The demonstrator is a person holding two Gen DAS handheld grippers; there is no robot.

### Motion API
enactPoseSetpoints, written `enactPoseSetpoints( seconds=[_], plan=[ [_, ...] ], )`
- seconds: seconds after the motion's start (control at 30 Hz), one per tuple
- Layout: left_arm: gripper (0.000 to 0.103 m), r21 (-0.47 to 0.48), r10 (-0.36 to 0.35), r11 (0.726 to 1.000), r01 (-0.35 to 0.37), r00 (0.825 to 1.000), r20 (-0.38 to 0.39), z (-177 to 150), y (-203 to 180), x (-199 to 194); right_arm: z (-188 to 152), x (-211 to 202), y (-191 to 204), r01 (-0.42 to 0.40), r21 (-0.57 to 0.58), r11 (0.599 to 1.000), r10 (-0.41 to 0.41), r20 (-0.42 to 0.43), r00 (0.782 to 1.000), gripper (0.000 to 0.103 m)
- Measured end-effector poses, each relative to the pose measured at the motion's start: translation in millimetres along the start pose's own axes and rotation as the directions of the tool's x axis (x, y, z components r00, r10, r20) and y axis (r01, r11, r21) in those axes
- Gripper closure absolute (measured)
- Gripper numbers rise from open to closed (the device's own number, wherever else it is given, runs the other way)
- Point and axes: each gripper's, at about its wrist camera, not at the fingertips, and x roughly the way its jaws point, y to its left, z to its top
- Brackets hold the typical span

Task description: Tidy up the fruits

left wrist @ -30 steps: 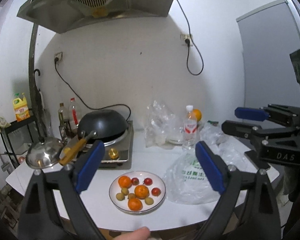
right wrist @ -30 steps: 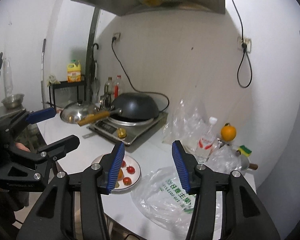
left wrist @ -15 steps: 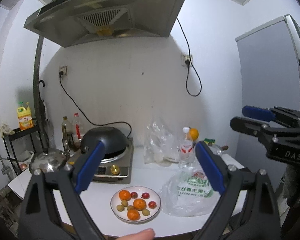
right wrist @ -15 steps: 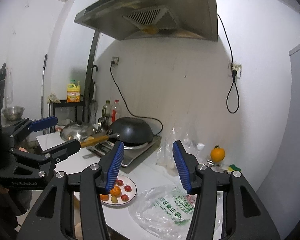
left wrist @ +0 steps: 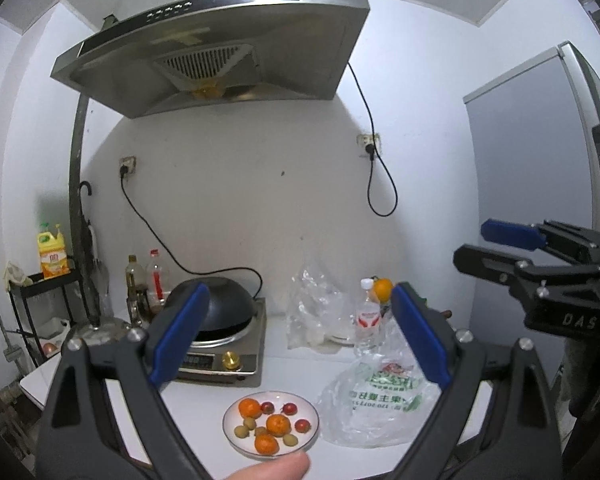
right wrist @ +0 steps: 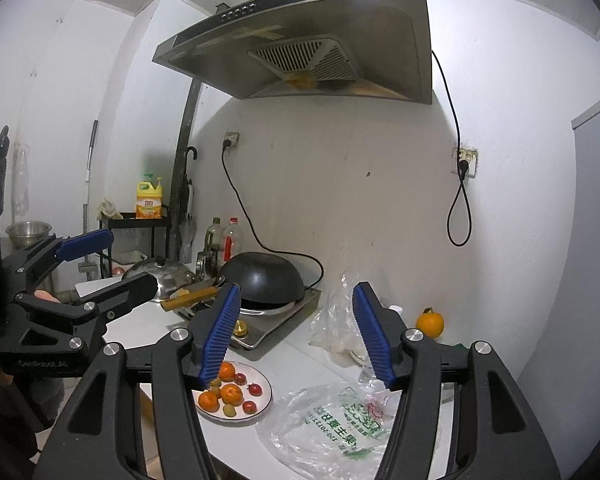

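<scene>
A white plate (left wrist: 230, 420) (right wrist: 260, 378) near the table's front edge holds three mandarins (left wrist: 278, 425), small red fruits (left wrist: 302, 425) and small green fruits (left wrist: 241, 432). To its right lies a crumpled plastic bag with green print (left wrist: 379, 404) (right wrist: 339, 428). My left gripper (left wrist: 300, 296) is held level, high above and short of the plate, open wide and empty. My right gripper (right wrist: 296, 288) hovers to the right of it, its jaws opening with nothing between them. Each gripper shows at the edge of the other's view.
A black wok (left wrist: 216, 308) sits on an induction cooker at the back left, with a pot lid (right wrist: 160, 272) and bottles beside it. A clear bag (left wrist: 311, 312), a water bottle (left wrist: 367, 320) and a lone orange (left wrist: 381, 288) stand behind. A range hood (left wrist: 220, 48) hangs overhead.
Both grippers have risen and drawn back, so the table sits lower and smaller and the whole hood shows. The right gripper's jaws have widened.
</scene>
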Motion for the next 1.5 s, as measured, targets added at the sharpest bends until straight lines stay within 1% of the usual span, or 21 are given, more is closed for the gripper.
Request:
enactPoseSetpoints(
  seconds=[0.17,0.73,1.5],
  plan=[
    [0.01,-0.001,0.002,1.0,-0.002,1.0,0.004,1,-2,2,-1,-1,-1,0.003,0.004,1.0,-0.003,0.0,1.0,0.041],
    [0.01,0.007,0.001,1.0,-0.001,1.0,-0.019,-2,-8,9,-4,-5,-1,0.013,0.008,1.0,-0.013,-0.002,1.0,0.041],
    [0.01,0.008,-0.017,1.0,0.017,1.0,-0.014,-4,-18,12,-7,-4,-6,0.022,0.013,1.0,-0.022,-0.025,0.999,0.041]
  ],
)
